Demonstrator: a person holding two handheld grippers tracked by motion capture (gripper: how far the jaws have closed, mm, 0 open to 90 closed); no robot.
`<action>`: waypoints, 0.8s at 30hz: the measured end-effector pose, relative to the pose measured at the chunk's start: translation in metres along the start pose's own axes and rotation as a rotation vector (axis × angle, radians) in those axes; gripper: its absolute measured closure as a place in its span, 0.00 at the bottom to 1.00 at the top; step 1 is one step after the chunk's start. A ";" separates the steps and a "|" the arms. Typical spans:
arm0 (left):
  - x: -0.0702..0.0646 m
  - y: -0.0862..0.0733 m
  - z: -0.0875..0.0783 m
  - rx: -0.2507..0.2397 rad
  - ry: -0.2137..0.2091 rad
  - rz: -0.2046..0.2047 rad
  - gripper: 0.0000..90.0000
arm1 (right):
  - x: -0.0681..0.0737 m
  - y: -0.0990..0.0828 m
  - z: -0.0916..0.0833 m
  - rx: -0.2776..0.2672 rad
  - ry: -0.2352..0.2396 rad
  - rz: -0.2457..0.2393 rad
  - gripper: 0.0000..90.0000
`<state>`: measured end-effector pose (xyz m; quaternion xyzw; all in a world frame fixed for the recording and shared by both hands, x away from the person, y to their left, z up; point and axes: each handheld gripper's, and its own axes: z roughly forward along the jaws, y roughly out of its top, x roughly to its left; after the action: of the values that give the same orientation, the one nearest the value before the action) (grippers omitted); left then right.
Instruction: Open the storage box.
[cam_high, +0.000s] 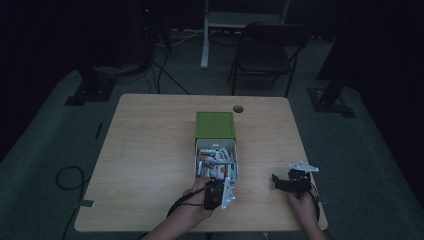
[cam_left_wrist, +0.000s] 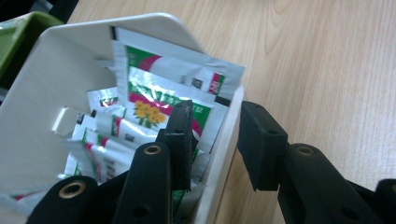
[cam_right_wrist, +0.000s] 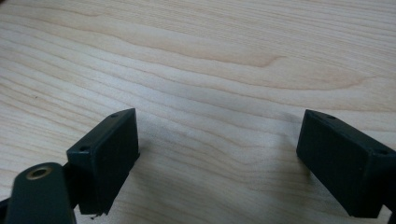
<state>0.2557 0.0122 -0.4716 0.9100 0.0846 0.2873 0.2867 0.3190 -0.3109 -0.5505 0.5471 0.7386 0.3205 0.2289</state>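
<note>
A white drawer (cam_high: 198, 156) stands pulled out toward me from a green case (cam_high: 215, 125) at the table's middle. It holds several white sachets (cam_left_wrist: 159, 88) printed in green and red with yellow flowers. My left gripper (cam_left_wrist: 217, 109) straddles the drawer's near side wall (cam_left_wrist: 224, 135). One jaw is inside among the sachets and the other outside over the wood, and the pads do not pinch the wall. In the high view the left gripper (cam_high: 219, 184) sits at the drawer's front end. My right gripper (cam_right_wrist: 219, 121) stands open over bare wood, at the table's front right (cam_high: 277, 181).
A round cable hole (cam_high: 238, 108) lies in the tabletop behind the green case. A folding chair (cam_high: 267, 50) and a white stand (cam_high: 206, 35) stand on the floor beyond the table. Cables (cam_high: 67, 177) trail on the floor at left.
</note>
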 end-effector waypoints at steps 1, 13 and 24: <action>0.002 -0.001 -0.002 -0.010 0.000 -0.012 0.74 | 0.000 0.000 0.000 0.000 0.000 0.000 0.14; 0.027 -0.012 -0.023 -0.088 0.017 -0.123 0.74 | 0.000 0.000 0.000 0.000 0.000 0.000 0.14; 0.046 -0.030 -0.041 -0.142 0.053 -0.209 0.74 | 0.000 0.000 0.000 0.000 0.000 0.000 0.14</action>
<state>0.2705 0.0708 -0.4396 0.8658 0.1660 0.2849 0.3764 0.3190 -0.3109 -0.5505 0.5470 0.7386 0.3207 0.2289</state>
